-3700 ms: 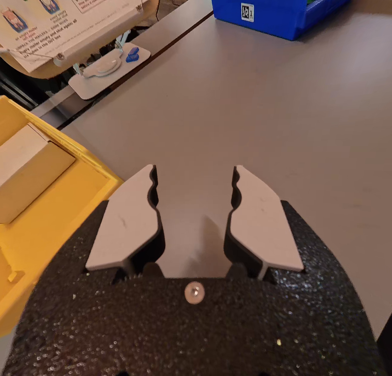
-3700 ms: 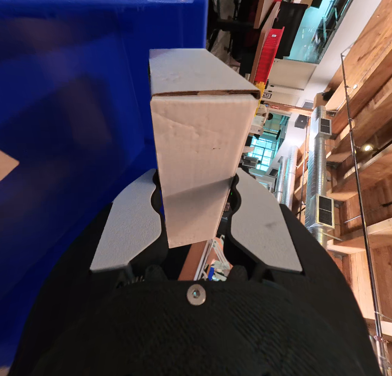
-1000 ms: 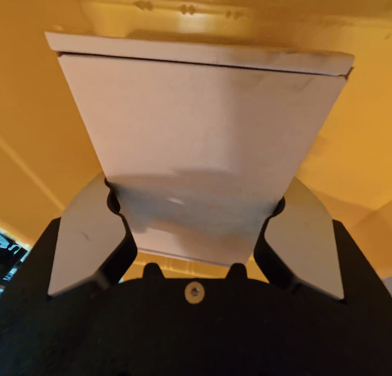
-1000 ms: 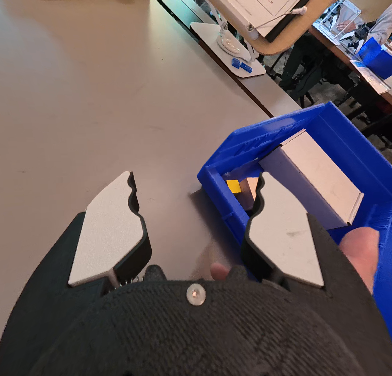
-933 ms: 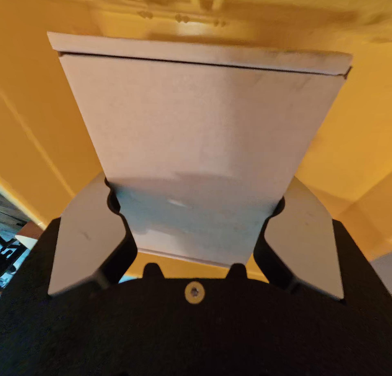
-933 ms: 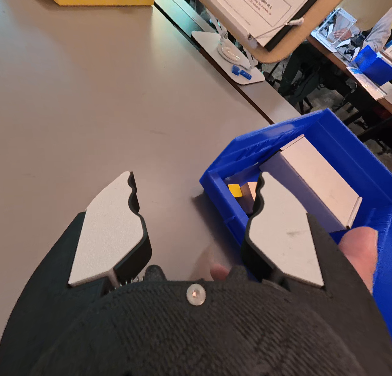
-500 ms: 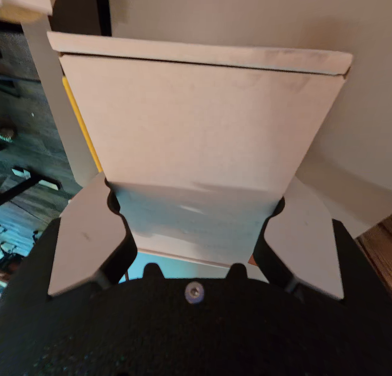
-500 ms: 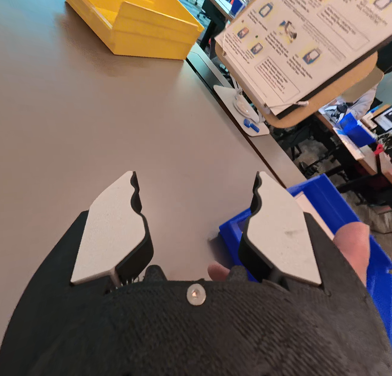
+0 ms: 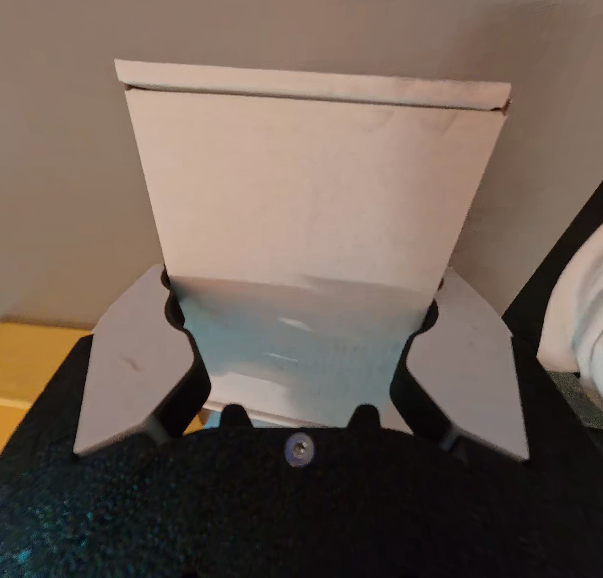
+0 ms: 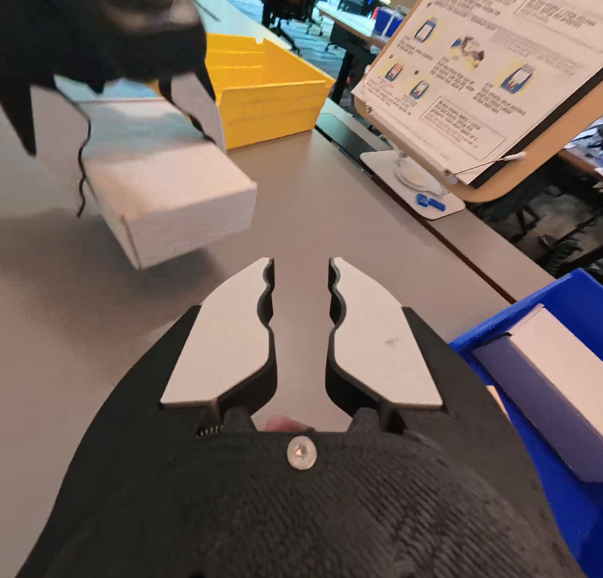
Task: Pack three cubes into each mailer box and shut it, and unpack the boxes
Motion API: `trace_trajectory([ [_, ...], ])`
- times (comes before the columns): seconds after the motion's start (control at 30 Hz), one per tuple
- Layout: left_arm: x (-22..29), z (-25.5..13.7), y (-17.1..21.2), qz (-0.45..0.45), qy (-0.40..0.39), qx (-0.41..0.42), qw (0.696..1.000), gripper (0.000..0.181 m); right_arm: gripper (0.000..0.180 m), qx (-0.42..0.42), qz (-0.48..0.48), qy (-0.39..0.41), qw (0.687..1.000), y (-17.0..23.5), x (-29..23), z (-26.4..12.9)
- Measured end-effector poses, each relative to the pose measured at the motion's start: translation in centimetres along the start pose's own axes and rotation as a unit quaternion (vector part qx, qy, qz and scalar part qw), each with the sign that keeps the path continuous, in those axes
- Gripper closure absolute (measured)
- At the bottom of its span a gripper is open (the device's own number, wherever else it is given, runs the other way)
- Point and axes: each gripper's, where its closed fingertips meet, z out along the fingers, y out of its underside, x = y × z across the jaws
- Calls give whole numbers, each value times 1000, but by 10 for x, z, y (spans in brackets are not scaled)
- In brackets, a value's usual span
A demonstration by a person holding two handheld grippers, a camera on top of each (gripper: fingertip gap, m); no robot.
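My left gripper (image 9: pixel 303 268) is shut on a closed white mailer box (image 9: pixel 310 177), gripping its two sides, with its lid edge at the far end. In the right wrist view this left gripper (image 10: pixel 146 144) holds the box (image 10: pixel 169 183) just above the grey table (image 10: pixel 326 187), ahead and to the left. My right gripper (image 10: pixel 300 263) is empty, its jaws a narrow gap apart, low over the table. Beside it on the right, a blue bin (image 10: pixel 522 301) holds another white mailer box (image 10: pixel 561 360). No cubes show.
A yellow bin (image 10: pixel 267 95) stands at the table's far side; its corner also shows in the left wrist view (image 9: pixel 29 366). An instruction board (image 10: pixel 489 72) on a white stand base (image 10: pixel 414 183) sits past the table's right edge. A white sleeve (image 9: pixel 574 301) is at the right. My hands' fingertips stand some 20 cm from each other.
My left gripper lifted the box out of the yellow bin and brought it over the table. My right gripper turned away from the blue bin and its jaws narrowed.
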Motion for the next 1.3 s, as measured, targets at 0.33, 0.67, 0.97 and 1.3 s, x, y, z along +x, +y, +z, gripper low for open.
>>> trace_trajectory([
  [0.33, 42, 50, -42, 47, 6, 33, 998, 40, 171, -59, -71, -138, 986, 27, -51, 2],
  [0.67, 24, 19, -61, -6, -44, 213, 976, 71, 180, -85, 67, -232, 967, 35, -83, 22],
  [0.97, 25, -55, -25, -129, 31, 438, 889, 123, 180, -146, 300, -291, 897, 55, -95, 39],
  [1.3, 24, -47, 15, -88, 12, 490, 867, 107, 180, -126, 344, -334, 869, 59, -90, 31],
])
